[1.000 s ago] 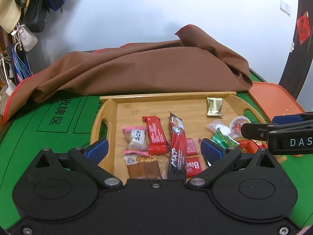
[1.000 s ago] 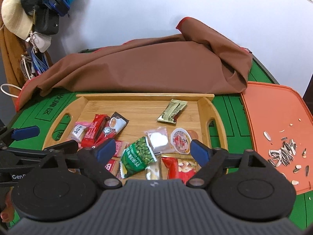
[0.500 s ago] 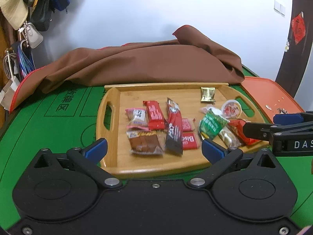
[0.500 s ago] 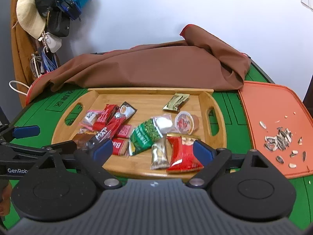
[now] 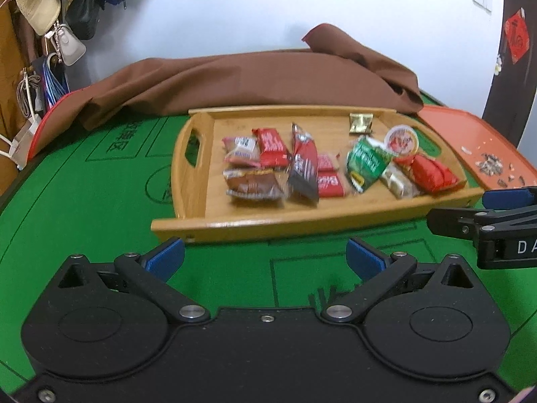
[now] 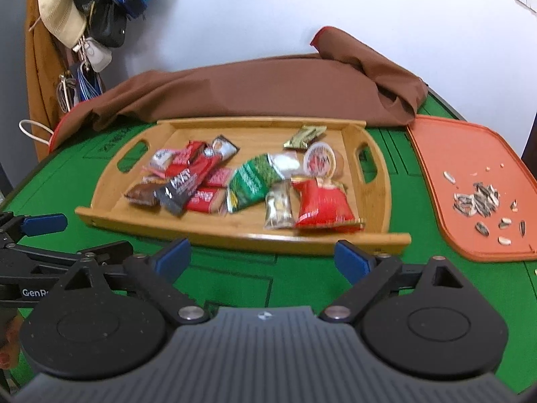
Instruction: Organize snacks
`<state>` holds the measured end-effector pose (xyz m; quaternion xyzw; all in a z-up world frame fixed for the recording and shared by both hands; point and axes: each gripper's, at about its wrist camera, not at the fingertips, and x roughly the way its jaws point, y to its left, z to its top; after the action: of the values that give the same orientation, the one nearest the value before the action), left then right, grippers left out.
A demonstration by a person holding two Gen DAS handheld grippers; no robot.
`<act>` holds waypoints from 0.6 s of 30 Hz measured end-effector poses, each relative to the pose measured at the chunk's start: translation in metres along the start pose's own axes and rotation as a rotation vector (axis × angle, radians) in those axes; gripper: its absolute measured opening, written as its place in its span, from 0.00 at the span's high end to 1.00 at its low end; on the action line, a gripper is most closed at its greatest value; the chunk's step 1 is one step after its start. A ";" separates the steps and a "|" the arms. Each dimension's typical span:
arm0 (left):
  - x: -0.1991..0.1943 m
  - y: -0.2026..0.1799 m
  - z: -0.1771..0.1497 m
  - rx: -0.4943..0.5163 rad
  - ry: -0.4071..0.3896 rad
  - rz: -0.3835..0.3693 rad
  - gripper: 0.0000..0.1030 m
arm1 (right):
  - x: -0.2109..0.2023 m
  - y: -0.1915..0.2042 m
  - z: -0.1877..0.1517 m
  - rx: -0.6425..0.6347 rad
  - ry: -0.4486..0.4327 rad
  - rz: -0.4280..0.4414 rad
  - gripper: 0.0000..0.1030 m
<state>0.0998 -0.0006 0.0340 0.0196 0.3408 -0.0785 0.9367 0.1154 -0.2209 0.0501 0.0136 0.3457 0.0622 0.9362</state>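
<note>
A wooden tray [image 5: 235,226] [image 6: 255,240] sits on the green felt table and holds several snack packets. Among them are a green bag [image 5: 365,163] [image 6: 251,181], a red bag [image 5: 431,174] [image 6: 322,205], a dark bar [image 5: 303,168] [image 6: 188,183], a brown packet [image 5: 255,184] and a round cup [image 5: 401,139] [image 6: 319,161]. My left gripper [image 5: 265,260] hovers over bare felt short of the tray's near rim, open and empty. My right gripper [image 6: 263,257] is likewise short of the rim, its jaws still opening with nothing between them.
A brown cloth [image 5: 251,80] [image 6: 268,90] lies heaped behind the tray. An orange board [image 6: 470,181] [image 5: 470,141] with scattered sunflower seeds [image 6: 480,198] is on the right. Bags and hats [image 6: 87,10] hang at the wall on the left.
Both grippers have pulled back from over the tray to the felt in front of it. The whole tray and its near rim now show. The right jaws stand slightly wider.
</note>
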 end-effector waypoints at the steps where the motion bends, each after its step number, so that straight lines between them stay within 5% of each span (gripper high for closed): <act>1: 0.001 0.000 -0.003 -0.003 0.005 0.001 0.00 | 0.001 0.000 -0.003 -0.001 0.005 -0.005 0.06; 18: 0.024 0.000 -0.025 -0.027 0.072 0.024 0.00 | 0.025 0.000 -0.036 0.005 0.074 -0.066 0.05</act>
<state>0.1024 -0.0020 -0.0006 0.0139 0.3750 -0.0618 0.9249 0.1106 -0.2182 0.0065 0.0021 0.3806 0.0310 0.9242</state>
